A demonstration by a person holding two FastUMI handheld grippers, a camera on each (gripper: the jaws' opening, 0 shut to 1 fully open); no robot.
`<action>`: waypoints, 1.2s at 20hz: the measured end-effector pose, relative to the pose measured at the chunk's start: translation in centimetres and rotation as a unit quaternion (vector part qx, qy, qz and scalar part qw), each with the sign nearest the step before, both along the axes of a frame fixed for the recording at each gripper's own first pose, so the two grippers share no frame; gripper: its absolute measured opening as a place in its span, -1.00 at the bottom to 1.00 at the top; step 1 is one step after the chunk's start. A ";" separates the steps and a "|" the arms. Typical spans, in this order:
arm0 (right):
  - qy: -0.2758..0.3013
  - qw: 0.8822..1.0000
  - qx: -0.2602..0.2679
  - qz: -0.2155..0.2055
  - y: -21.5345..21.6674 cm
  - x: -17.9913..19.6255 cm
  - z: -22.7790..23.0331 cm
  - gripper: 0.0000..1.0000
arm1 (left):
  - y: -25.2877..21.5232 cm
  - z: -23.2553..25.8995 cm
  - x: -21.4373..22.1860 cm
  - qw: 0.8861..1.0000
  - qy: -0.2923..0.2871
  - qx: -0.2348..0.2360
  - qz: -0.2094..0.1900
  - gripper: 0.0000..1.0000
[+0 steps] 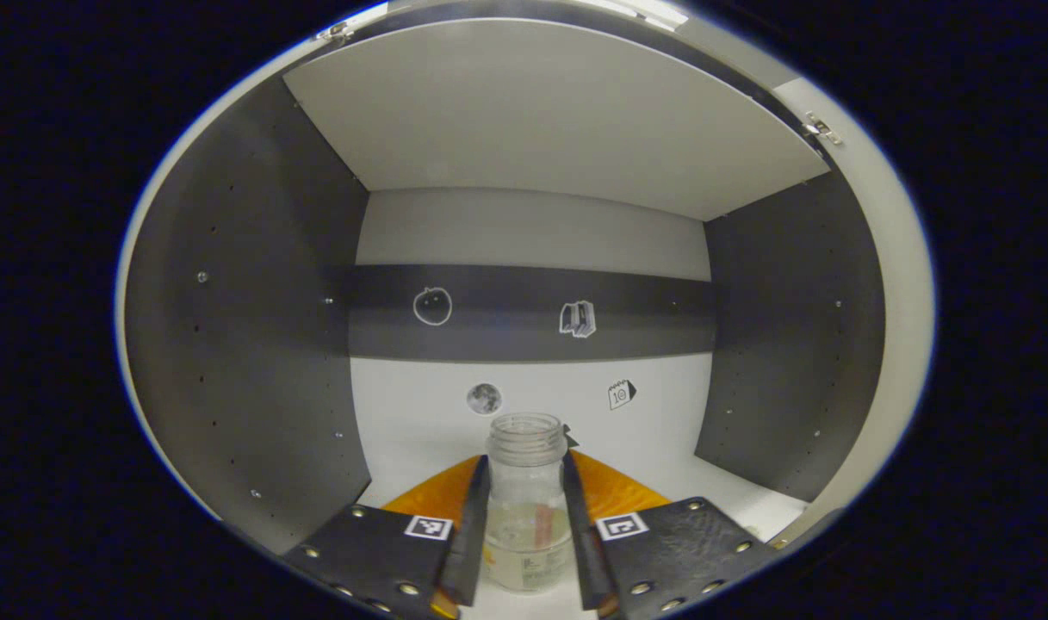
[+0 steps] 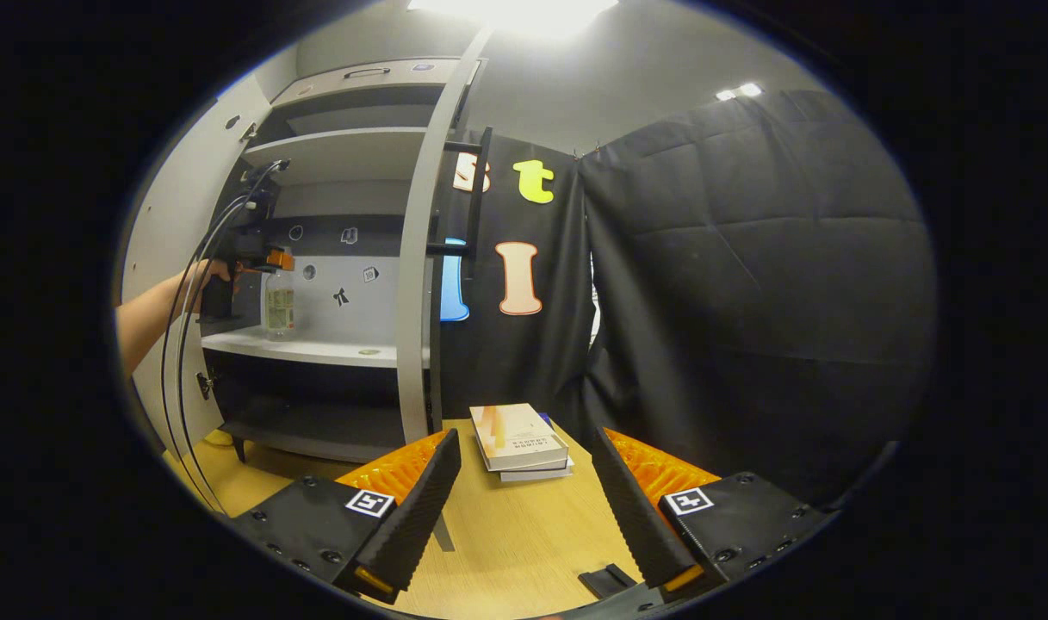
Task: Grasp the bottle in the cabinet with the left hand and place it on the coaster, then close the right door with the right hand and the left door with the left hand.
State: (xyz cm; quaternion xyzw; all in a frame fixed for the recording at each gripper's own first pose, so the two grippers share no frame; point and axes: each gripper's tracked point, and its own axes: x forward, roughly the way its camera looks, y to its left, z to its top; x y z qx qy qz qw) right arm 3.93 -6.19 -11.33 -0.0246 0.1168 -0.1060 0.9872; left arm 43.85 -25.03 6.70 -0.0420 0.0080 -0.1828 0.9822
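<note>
A clear, capless bottle (image 1: 528, 517) with a label stands upright on the white cabinet shelf (image 1: 420, 430). My left gripper (image 1: 524, 459) has both fingers pressed against the bottle's sides. In the right gripper view, a hand holds the left gripper (image 2: 261, 258) at that same bottle (image 2: 279, 303) inside the open cabinet. A small flat disc (image 2: 368, 351), possibly the coaster, lies on the shelf to the bottle's right. The right door (image 2: 416, 258) stands open, edge-on, with a dark bar handle (image 2: 476, 198). My right gripper (image 2: 525, 439) hovers open over the wooden table (image 2: 524, 534), holding nothing.
Two stacked books (image 2: 519, 441) lie on the table beyond my right fingers. The left door (image 2: 170, 224) is swung open beside the person's forearm (image 2: 149, 314). Cables hang from the left gripper. A small black object (image 2: 608, 579) lies on the table's near edge.
</note>
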 end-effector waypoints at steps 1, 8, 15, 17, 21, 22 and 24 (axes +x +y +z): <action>0.002 1.000 0.001 0.001 0.1 -0.1 -0.1 0.95 | 0.1 0.1 -0.1 1.000 0.000 -0.001 0.000 -0.11; -0.002 1.000 -0.001 0.025 -0.5 -0.6 0.5 0.95 | 1.3 1.8 -3.2 1.000 -0.001 -0.026 0.004 -0.13; -0.012 0.998 0.007 0.064 -1.2 -2.1 1.3 0.86 | 2.2 2.5 -10.1 1.000 -0.015 -0.021 0.015 -0.13; -0.013 0.997 0.009 0.077 -1.5 -2.9 1.4 0.96 | 2.2 2.2 -11.9 1.000 -0.015 -0.017 0.016 -0.13; -0.011 0.996 0.013 0.093 -2.3 -4.2 1.3 0.95 | 2.0 0.8 -15.6 1.000 -0.010 -0.021 0.019 -0.13; -0.010 0.995 0.015 0.097 -2.4 -4.6 1.0 0.95 | 2.0 0.3 -16.7 1.000 -0.010 -0.020 0.019 -0.13; -0.008 0.994 0.017 0.104 -2.7 -5.2 0.8 0.95 | 2.0 -0.8 -18.5 1.000 -0.009 -0.012 0.020 -0.14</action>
